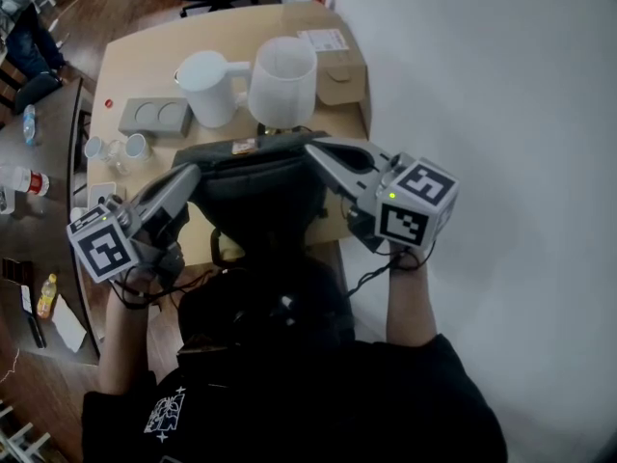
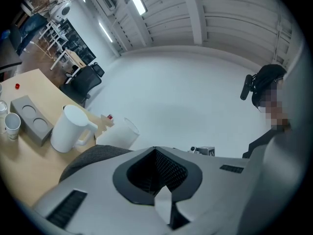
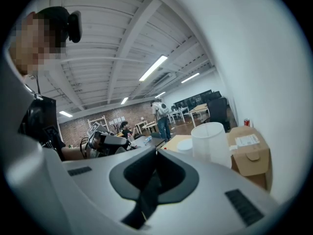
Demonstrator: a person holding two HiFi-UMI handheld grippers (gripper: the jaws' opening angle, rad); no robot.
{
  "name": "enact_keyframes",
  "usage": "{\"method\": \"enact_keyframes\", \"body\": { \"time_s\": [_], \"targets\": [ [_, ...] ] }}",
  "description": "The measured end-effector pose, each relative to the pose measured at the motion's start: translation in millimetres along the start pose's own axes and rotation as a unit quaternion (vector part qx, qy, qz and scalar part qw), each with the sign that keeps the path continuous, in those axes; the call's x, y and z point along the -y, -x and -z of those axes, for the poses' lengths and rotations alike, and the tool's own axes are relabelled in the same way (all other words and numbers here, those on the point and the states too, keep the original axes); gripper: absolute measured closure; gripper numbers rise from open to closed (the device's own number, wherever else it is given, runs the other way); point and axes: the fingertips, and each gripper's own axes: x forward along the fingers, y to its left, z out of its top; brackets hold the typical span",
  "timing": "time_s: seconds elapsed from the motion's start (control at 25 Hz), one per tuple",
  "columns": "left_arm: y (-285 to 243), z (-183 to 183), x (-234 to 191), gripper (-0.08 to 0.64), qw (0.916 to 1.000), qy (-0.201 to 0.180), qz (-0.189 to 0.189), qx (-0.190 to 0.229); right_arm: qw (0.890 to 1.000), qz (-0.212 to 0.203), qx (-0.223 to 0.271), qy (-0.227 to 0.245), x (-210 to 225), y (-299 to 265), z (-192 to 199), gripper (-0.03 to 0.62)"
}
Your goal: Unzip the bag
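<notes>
The dark grey bag [image 1: 255, 196] is sitting at the near edge of the counter [image 1: 135, 75], in front of a white jug [image 1: 210, 87]. The left claw [image 1: 193, 172] is resting at the bag's upper left, tips closed together. The right claw [image 1: 310, 148] is pinching a dark strap [image 3: 146, 195] at the bag's top.

White jug [image 1: 207, 87], cardboard box [image 1: 345, 80]

A dark grey fabric bag [image 1: 255, 196] stands upright at the near edge of the wooden table [image 1: 135, 75], its top facing away from the person
</notes>
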Motion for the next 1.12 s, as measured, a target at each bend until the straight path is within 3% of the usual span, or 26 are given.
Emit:
{"method": "enact_keyframes", "body": {
  "time_s": [1.12],
  "targets": [
    [34,-19,-40,0.558,0.9984,0.013,-0.027,0.048,0.999,0.035,0.006,-0.025,35,18,4,0.582]
  ]
}}
